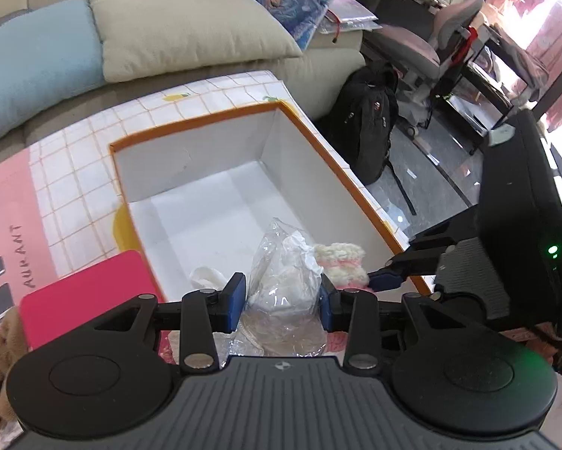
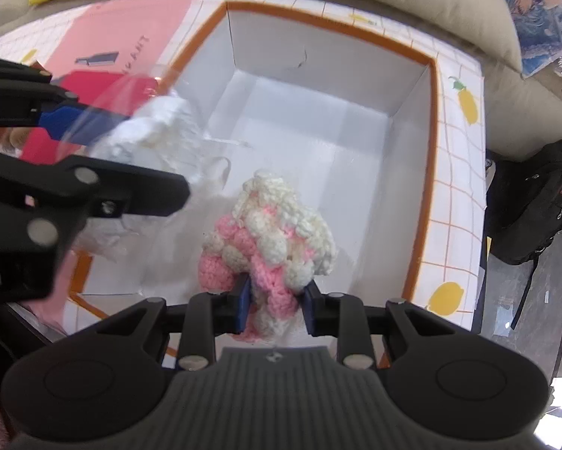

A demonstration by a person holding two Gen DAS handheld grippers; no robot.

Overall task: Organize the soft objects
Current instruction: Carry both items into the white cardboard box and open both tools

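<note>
My left gripper [image 1: 283, 300] is shut on a clear plastic bag with a white soft item inside [image 1: 286, 273], held over the near end of the orange-rimmed white box [image 1: 191, 131]. My right gripper [image 2: 276, 305] is shut on a pink and cream crocheted piece [image 2: 273, 236], which hangs over the same box [image 2: 435, 120]. In the left wrist view the crocheted piece [image 1: 341, 262] and the right gripper's blue fingertips [image 1: 386, 275] show just right of the bag. From the right wrist, the bag [image 2: 149, 135] and the left gripper [image 2: 71, 123] appear at the left. The box floor looks bare.
The box stands on a checked cloth with lemon prints [image 1: 67, 172] over a table. A red flat item [image 1: 89, 292] lies left of the box. Beige [image 1: 183, 26] and blue [image 1: 37, 60] cushions sit on a sofa behind. A black backpack [image 1: 367, 123] and a chair [image 1: 431, 52] stand on the floor at right.
</note>
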